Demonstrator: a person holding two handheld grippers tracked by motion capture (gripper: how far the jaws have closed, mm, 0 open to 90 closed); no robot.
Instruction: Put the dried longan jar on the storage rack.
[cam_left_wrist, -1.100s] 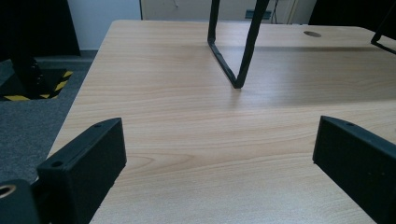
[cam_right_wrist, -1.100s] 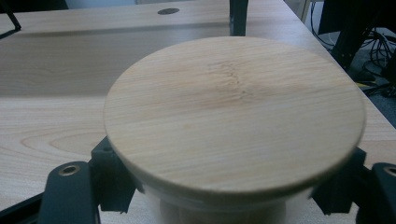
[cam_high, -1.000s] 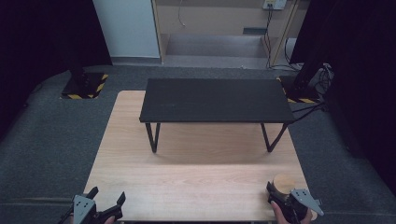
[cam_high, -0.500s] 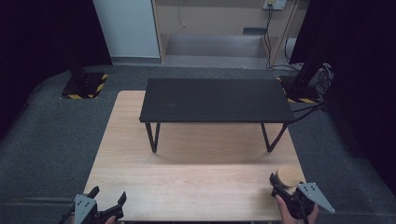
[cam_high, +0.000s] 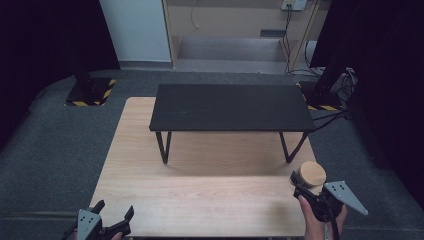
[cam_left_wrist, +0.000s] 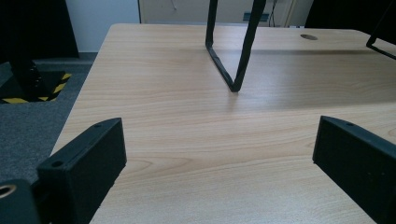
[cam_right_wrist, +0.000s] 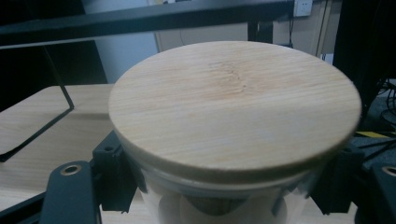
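There are two grippers, one jar and one small black bench on a light wooden table (cam_high: 200, 200). The jar (cam_high: 309, 176) is clear glass with a round, flat lid (cam_right_wrist: 233, 105) of pale bamboo-like wood, its grain running across the top. It sits near the table's right edge, toward the near right corner, just in front of the bench's right leg. The right gripper (cam_high: 304, 186), held by a hand (cam_high: 317, 222) coming in from the near edge, has its jaws clamped on the glass just under the lid, one on each side. The left gripper (cam_high: 114, 220) hangs at the near left corner with its jaws spread wide apart and bare wood between them. The black bench (cam_high: 230, 107) stands across the far half of the table on thin bent-metal legs (cam_left_wrist: 233, 51).
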